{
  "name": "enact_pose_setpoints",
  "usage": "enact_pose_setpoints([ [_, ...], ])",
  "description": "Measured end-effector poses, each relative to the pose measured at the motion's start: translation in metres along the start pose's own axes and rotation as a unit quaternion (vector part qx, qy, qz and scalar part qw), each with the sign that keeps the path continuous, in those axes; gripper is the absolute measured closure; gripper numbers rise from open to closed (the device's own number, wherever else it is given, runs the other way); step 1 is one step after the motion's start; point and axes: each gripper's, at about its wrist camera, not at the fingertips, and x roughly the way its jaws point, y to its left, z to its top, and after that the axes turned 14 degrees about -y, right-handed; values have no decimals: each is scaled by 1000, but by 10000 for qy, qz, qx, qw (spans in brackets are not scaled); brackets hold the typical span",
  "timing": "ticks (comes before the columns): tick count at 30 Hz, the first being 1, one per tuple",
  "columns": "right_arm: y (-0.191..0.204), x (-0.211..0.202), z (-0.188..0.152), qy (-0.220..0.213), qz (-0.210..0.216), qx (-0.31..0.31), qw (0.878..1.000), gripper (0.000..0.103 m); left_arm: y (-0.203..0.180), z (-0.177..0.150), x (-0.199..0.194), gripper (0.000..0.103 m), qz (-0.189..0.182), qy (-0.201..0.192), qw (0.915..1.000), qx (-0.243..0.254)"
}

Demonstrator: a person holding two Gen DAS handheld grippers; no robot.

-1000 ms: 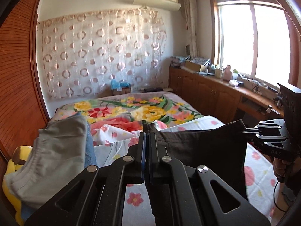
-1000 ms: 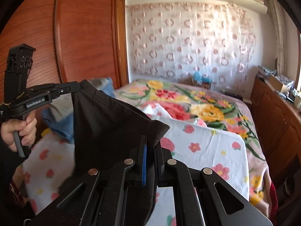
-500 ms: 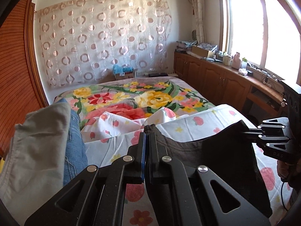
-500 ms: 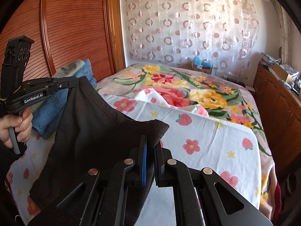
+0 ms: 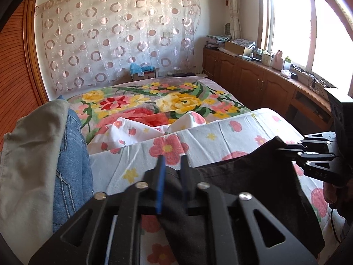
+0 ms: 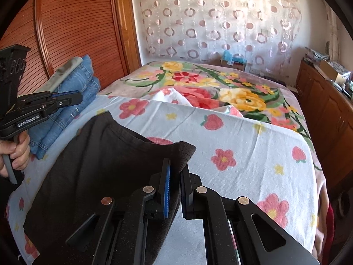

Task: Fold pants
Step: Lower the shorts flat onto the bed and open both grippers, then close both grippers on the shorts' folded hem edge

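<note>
pants (image 6: 92, 176) lowered onto bed (image 6: 253, 141); left claw (image 5: 172, 161) parted, empty; right claw (image 6: 176, 170) slightly parted on corner.

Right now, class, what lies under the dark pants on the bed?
The dark pants lie on the white flowered sheet, which shows around them. The part of the sheet directly beneath the pants is covered, so anything else there cannot be seen.

Pants (image 6: 92, 172): one pair, dark brown to black, plain soft fabric. Spread mostly flat on the near part of the bed, near-left in the right wrist view. Far edge forms a rumpled, slightly raised band; right corner lifted off the surface. In the left wrist view (image 5: 253, 187) they lie near-right.
</note>
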Motion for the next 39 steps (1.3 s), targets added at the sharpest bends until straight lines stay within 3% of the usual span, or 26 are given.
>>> enact_pose_setpoints([
  [2, 1, -1, -2, 12, -159, -13, 9999, 79, -2, 0, -4, 68, -51, -23, 10000, -10],
  [5, 3, -6, 1, -3, -253, 35, 9997, 68, -6, -1, -10, 58, -191, -25, 9998, -60],
  [6, 3, -8, 0, -15, -287, 57, 9996, 67, -7, -1, -11, 56, -230, 18, 9997, -59],
  [10, 8, -19, -4, -78, -320, 101, 9994, 67, -14, -12, -13, 26, -336, 239, 9992, -6],
  [11, 9, -23, -6, -96, -322, 107, 9994, 66, -16, -16, -14, 24, -348, 297, 9990, 2],
  [21, 37, -64, -24, -155, -270, 75, 9995, 64, -28, -38, -36, 24, -441, 541, 9975, -56],
  [27, 45, -87, -29, -234, -267, 103, 9993, 51, -34, -39, -61, 24, -456, 434, 9980, -59],
  [39, 64, -121, -50, -245, -210, 218, 9992, 50, -44, -54, -102, 24, -496, 315, 9983, -65],
])
